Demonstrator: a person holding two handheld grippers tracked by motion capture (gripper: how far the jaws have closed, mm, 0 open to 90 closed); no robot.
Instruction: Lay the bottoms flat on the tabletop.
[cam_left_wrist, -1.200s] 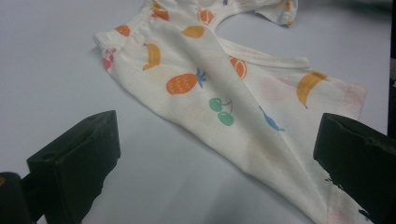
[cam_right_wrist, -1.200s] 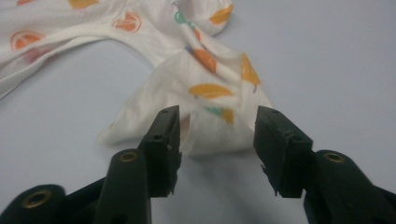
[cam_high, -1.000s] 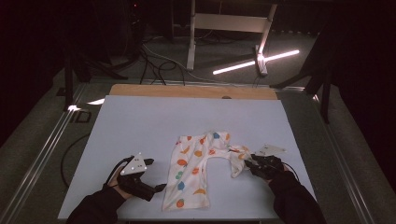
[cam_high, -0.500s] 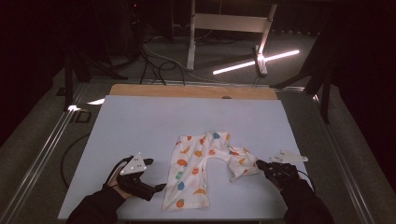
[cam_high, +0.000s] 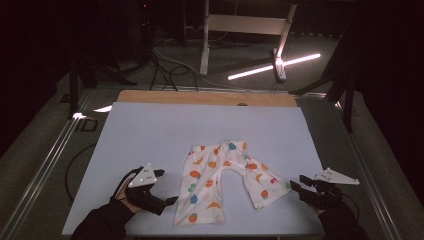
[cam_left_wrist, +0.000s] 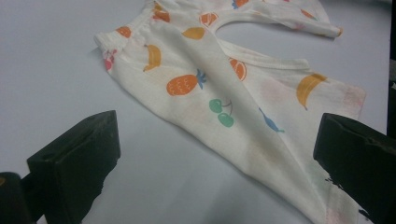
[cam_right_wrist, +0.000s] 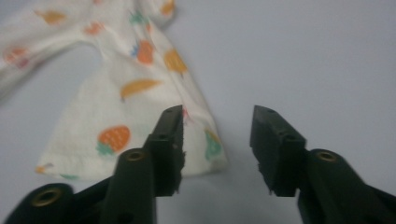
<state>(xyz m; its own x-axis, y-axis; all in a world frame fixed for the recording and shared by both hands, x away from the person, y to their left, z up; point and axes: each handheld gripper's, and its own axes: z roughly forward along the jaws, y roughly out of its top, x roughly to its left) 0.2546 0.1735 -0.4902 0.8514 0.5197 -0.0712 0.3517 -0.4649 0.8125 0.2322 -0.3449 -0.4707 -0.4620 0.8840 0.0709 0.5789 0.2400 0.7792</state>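
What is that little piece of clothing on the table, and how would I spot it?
On the pale blue table, look near the front edge, between the two black tools. There lie small cream trousers, legs spread, printed with orange, green and red fruit.

**Colours and patterns, tabletop**

Trousers (cam_high: 220, 180): cream-white cloth printed all over with small fruit. Orange pineapple with blue-green leaves, yellow-orange bananas, green cherries, orange-red strawberries with green tops, orange slices, a small blue mark. Faint pink patches near one leg hem.

Table cover (cam_high: 165, 130): plain pale lavender-grey, no pattern. Table edge (cam_high: 200, 96) at the far side: light brown wood.

Left gripper (cam_high: 169, 202): matt black body, pale grey three-cornered plate on top. Right gripper (cam_high: 295, 183): black likewise, same grey plate; brass-coloured rings on its jaw arms.

Sleeves (cam_high: 107, 225): black.
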